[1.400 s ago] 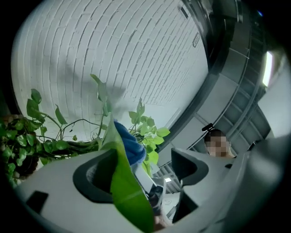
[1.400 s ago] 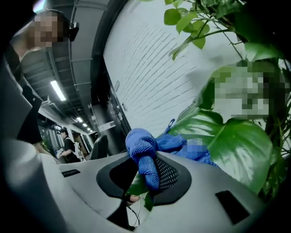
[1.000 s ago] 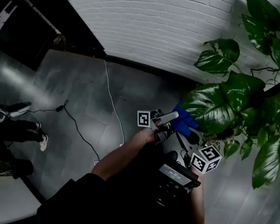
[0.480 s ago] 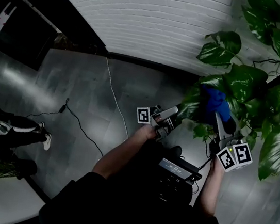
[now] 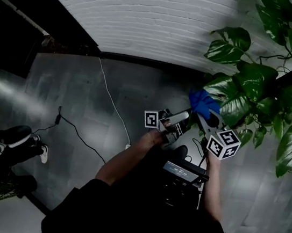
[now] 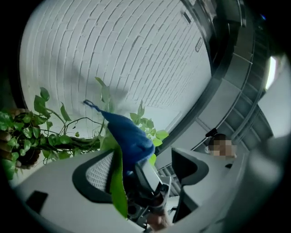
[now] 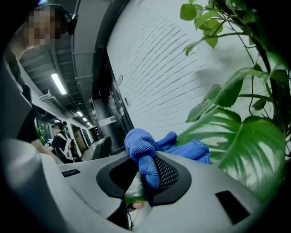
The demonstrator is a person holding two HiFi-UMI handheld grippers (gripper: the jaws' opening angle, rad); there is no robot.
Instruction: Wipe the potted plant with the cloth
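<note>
The potted plant (image 5: pixel 270 88) fills the right of the head view with large green leaves on dark stems. A blue cloth (image 5: pixel 201 101) is bunched at the tip of my right gripper (image 5: pixel 207 115), just below and left of a big striped leaf (image 5: pixel 223 89). In the right gripper view that gripper (image 7: pixel 145 175) is shut on the blue cloth (image 7: pixel 148 157), with a strip of green leaf pinched under it. My left gripper (image 5: pixel 184 117) sits close to the left of the cloth. Its jaws (image 6: pixel 143 173) stand wide apart; a leaf (image 6: pixel 118 182) hangs against the left pad, with the cloth (image 6: pixel 129 136) behind.
A white brick wall (image 5: pixel 150 16) runs behind the plant above a grey floor (image 5: pixel 73 91). A white cable (image 5: pixel 113 100) and a black cable (image 5: pixel 73 129) lie on the floor. A seated person's legs (image 5: pixel 6 141) are at lower left. A dark device (image 5: pixel 181 173) hangs at my chest.
The right gripper lifted the cloth up and right into the leaves, then came back down and left to the leaf's lower edge. The left gripper has barely moved.
</note>
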